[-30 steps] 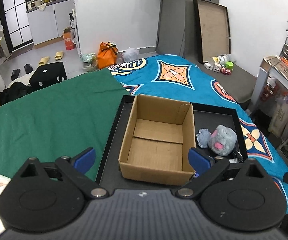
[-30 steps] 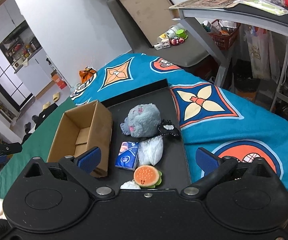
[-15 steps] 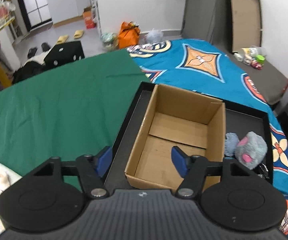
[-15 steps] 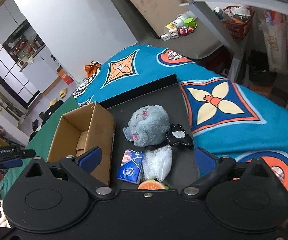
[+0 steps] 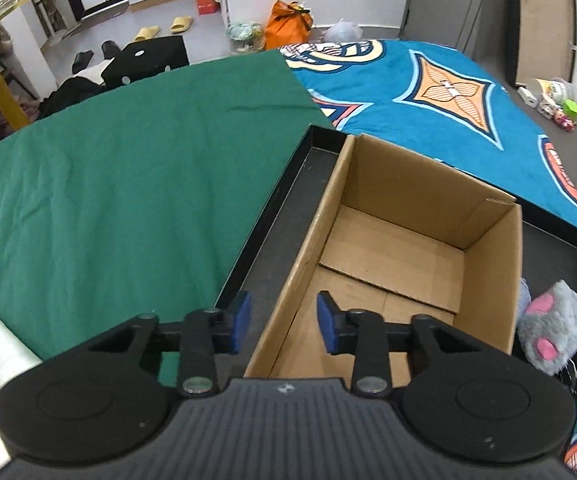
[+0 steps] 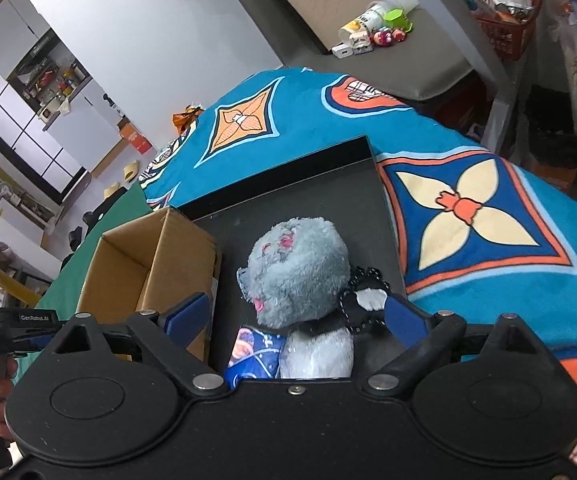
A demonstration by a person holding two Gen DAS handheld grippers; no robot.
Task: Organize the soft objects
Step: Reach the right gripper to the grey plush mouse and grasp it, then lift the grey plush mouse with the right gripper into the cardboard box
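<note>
An empty cardboard box (image 5: 392, 248) stands at the left of a black tray (image 5: 276, 216). My left gripper (image 5: 283, 324) straddles the box's near left wall. Its jaws are closing, and a gap shows between each pad and the cardboard. A grey plush toy (image 6: 296, 268) lies on the tray (image 6: 308, 184) right of the box (image 6: 128, 276). It also shows at the right edge of the left wrist view, grey plush toy (image 5: 552, 332). My right gripper (image 6: 296, 316) hangs wide just over the plush, jaws closing slowly, pads clear of it.
A black lacy item (image 6: 364, 296), a blue tissue pack (image 6: 254, 350) and a whitish pouch (image 6: 316, 354) lie under and beside the plush. Green cloth (image 5: 128, 200) lies left of the tray, a blue patterned blanket (image 6: 468, 220) right. A hand holding the left gripper (image 6: 16, 320) shows at the far left.
The left jaws went from wide to narrow as the gripper dropped onto the box's left wall. The right gripper came down closer to the plush, and the round watermelon toy left view.
</note>
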